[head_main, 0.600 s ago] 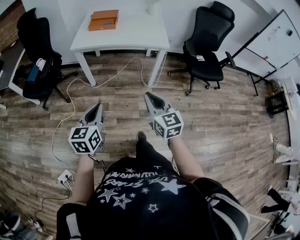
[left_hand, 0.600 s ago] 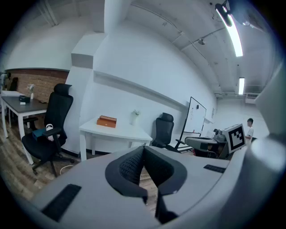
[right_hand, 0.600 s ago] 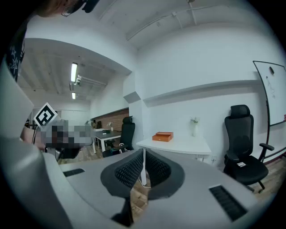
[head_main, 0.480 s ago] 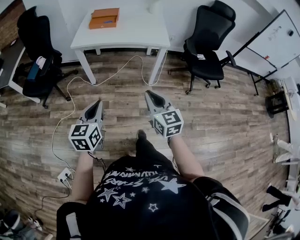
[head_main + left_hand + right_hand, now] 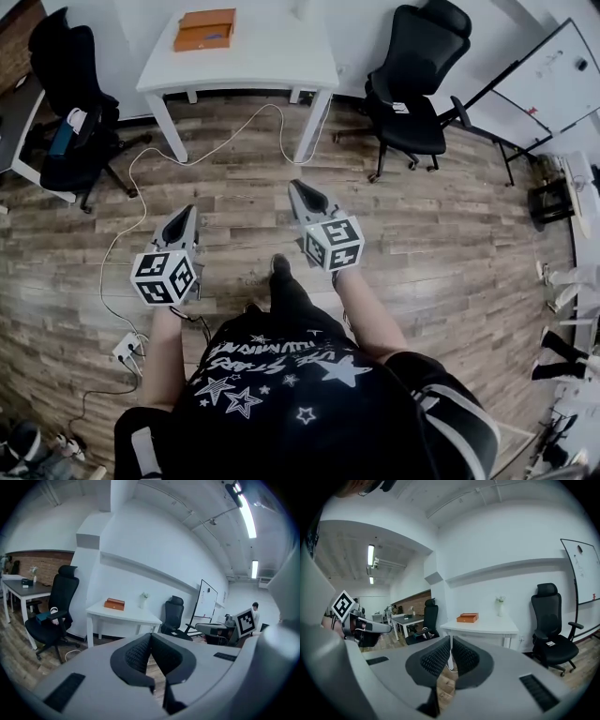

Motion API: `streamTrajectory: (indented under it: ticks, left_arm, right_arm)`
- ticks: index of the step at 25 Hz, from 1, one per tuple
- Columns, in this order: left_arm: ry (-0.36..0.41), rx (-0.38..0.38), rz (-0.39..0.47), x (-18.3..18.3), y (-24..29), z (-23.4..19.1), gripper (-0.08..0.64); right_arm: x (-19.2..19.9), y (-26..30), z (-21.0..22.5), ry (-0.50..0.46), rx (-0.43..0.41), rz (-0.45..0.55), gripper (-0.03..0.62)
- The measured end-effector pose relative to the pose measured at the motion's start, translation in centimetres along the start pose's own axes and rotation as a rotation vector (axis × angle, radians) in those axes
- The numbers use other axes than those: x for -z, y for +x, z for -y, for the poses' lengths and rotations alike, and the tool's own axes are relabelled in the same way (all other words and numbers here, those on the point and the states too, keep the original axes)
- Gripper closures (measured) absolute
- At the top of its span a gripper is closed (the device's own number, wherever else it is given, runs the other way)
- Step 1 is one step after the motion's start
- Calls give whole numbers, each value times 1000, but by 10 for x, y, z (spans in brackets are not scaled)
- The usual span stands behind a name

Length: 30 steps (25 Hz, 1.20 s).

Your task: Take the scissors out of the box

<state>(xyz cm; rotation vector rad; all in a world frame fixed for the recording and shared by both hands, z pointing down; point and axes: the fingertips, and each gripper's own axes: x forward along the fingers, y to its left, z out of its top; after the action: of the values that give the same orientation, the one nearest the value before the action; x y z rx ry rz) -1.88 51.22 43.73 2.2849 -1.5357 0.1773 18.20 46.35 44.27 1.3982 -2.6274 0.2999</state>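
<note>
An orange box (image 5: 204, 29) lies on a white table (image 5: 272, 66) across the room; no scissors show. It also appears as the orange box (image 5: 114, 603) in the left gripper view and the orange box (image 5: 467, 617) in the right gripper view. My left gripper (image 5: 187, 212) and right gripper (image 5: 296, 188) are held in front of the person's body, above the wooden floor and well short of the table. The left gripper (image 5: 150, 635) has its pads together with nothing between them. The right gripper (image 5: 451, 638) is likewise shut and empty.
Black office chairs stand left (image 5: 66, 103) and right (image 5: 412, 84) of the table. A white cable (image 5: 141, 187) runs over the floor to a power strip (image 5: 127, 350). A whiteboard (image 5: 544, 84) leans at the far right, and a dark desk (image 5: 21, 585) stands at the left.
The head view has shifted a little, so the table sits slightly higher in the frame. Both grippers stay shut and have drifted slightly left.
</note>
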Motion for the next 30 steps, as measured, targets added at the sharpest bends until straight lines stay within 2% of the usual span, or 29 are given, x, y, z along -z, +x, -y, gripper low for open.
streamTrajectory:
  ticks: [7, 14, 21, 26, 30]
  left_arm:
    - [-43, -1, -12, 11, 0, -20, 543]
    - [-66, -22, -39, 7, 35, -45, 541]
    - [-50, -64, -67, -21, 113, -82, 541]
    - [-65, -76, -61, -63, 186, -118, 541]
    - [-63, -67, -49, -95, 251, -131, 541]
  right_arm:
    - [6, 11, -2, 85, 2, 34, 540]
    - [6, 56, 13, 76, -38, 29, 540]
    - [-9, 158, 74, 120, -33, 30, 540]
    - [-32, 238, 114, 119, -68, 3, 540]
    - [-54, 288, 153, 101, -84, -9, 540]
